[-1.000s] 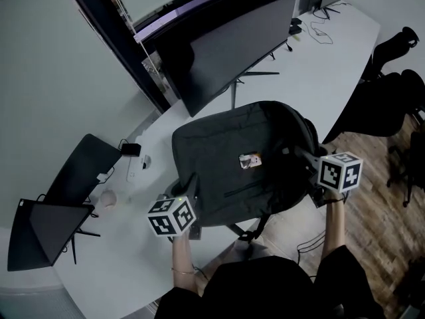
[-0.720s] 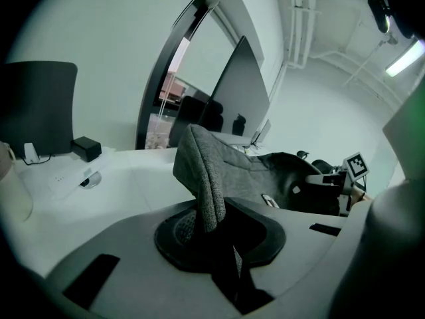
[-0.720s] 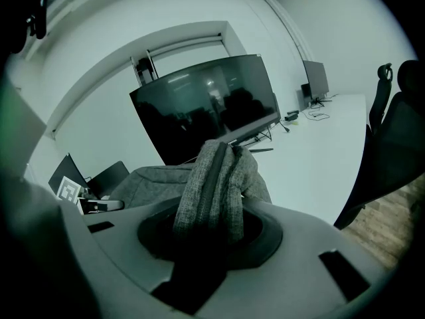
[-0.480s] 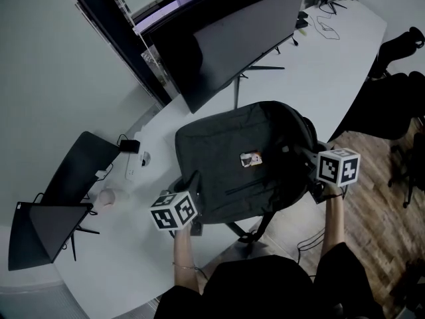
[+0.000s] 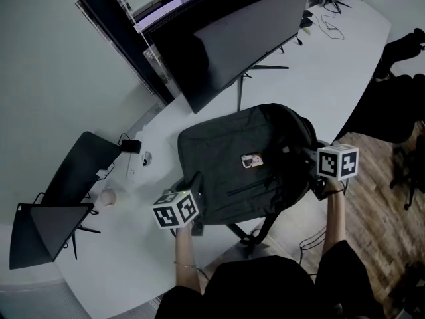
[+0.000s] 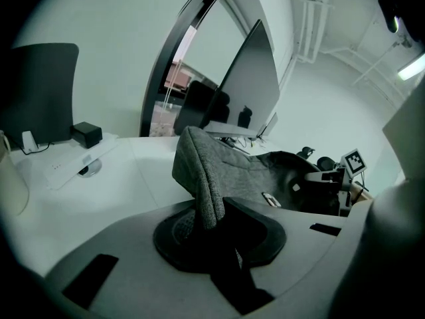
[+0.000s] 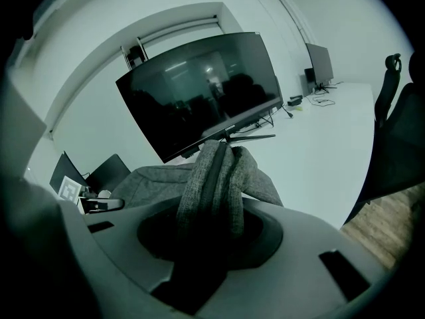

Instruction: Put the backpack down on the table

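Office meeting room: long white table (image 5: 319, 78), big dark monitor (image 5: 239, 42), black swivel chairs (image 5: 404, 45), loose cables (image 5: 332, 29)

Backpack (image 5: 232, 161) at table's (image 5: 319, 72) near edge, monitor (image 5: 246, 42) behind

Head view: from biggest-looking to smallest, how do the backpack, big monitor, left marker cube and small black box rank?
1. The backpack and monitor: about alike; the backpack sits nearer the camera, so I won't split them.
2. The left marker cube.
3. The black box.
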